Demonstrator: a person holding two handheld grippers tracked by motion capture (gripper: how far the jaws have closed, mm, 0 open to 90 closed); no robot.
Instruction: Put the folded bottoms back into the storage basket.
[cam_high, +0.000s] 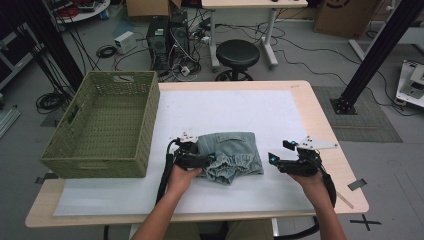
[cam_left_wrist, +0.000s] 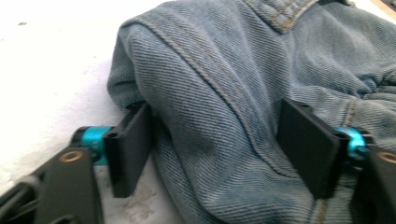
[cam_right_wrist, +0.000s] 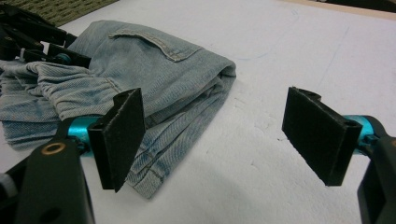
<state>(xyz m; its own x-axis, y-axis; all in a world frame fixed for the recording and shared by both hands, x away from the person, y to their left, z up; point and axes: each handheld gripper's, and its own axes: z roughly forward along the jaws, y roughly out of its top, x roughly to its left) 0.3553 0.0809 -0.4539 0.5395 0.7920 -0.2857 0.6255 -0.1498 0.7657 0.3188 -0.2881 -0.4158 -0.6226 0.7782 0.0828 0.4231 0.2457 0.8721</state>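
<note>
jeans: folded denim garment lying on the white sheet near the table's front edge, between the two grippers; basket just to its left.
left gripper: at the jeans' left edge. In the left gripper view the fingers straddle a thick folded bulge of denim; cloth sits between them, pads at the fabric's sides, but can't say a firm pinch is made yet. No earlier pic to compare.
right gripper: hovers off the jeans' right side, apart from the cloth. Fingers spread wide, nothing between; bare sheet under them.
step, my read: getting a grip on the folded bundle, prob. to lift it over to the basket.
doing it well: bite deep enough w/ the left to catch all layers, not just the top one, else the fold opens on lift. Bring the right in on the opposite edge low to the sheet, so the stack is held at both ends & stays flat.
denim: faded light blue, twill weave, tan stitching, gathered elastic cuffs; soft, floppy, several layers thick.
basket: olive woven, rectangular, rigid walls, handle slots, nothing in it.
table: pale wood top, rounded corners, covered by a matte white sheet.
</note>
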